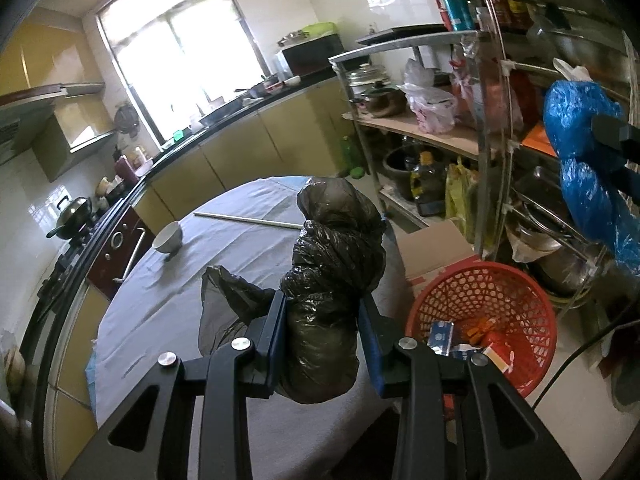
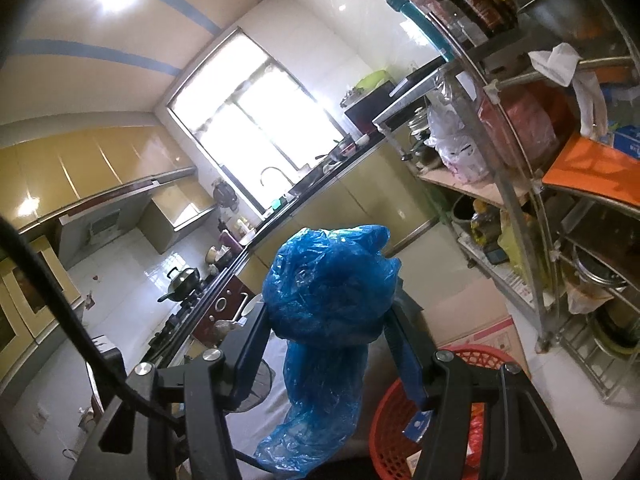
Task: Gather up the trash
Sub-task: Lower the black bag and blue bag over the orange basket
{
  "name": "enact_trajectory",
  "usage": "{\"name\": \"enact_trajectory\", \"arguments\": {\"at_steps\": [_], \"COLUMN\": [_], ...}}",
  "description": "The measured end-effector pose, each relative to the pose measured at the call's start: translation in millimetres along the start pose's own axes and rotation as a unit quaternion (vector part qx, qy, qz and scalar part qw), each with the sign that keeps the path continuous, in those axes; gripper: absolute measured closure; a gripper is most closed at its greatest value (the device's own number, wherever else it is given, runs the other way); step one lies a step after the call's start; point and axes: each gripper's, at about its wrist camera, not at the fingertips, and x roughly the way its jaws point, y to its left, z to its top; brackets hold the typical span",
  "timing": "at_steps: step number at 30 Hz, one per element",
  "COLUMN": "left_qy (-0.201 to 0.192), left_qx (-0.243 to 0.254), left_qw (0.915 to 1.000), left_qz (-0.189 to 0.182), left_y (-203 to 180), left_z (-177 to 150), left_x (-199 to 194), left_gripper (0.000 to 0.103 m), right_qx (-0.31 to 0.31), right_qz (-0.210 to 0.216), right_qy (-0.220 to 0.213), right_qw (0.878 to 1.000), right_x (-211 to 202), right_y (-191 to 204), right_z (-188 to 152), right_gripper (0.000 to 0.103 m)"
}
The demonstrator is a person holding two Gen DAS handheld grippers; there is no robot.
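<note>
The round table [image 1: 168, 300] has a grey cloth on it, and the red basket [image 1: 480, 312] sits on the floor just beside it with some trash inside. The left gripper [image 1: 324, 320] squeezes a black bag [image 1: 332, 280] over the table. The right gripper [image 2: 328, 320] squeezes a blue bag [image 2: 328, 280] up high. Next, I think, both bags go over the basket and get dropped in.

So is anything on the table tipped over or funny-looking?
Yes. The white bowl on the grey tablecloth is tipped on its side instead of standing up. A thin stick lies loose across the cloth behind it. Nothing looks spilled.
</note>
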Motion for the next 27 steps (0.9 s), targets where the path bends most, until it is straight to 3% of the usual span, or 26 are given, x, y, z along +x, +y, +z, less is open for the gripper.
{"name": "enact_trajectory", "arguments": {"at_steps": [27], "left_qy": [0.055], "left_qx": [0.042], "left_qw": [0.9965], "left_qz": [-0.047], "left_y": [-48.2], "left_z": [-0.4], "left_x": [46.4], "left_gripper": [0.066], "right_qx": [0.011], "right_qz": [-0.053], "right_qy": [0.049], "right_qw": [0.997], "right_x": [20.6], "right_y": [-39.6], "right_z": [-19.0], "right_gripper": [0.041]}}
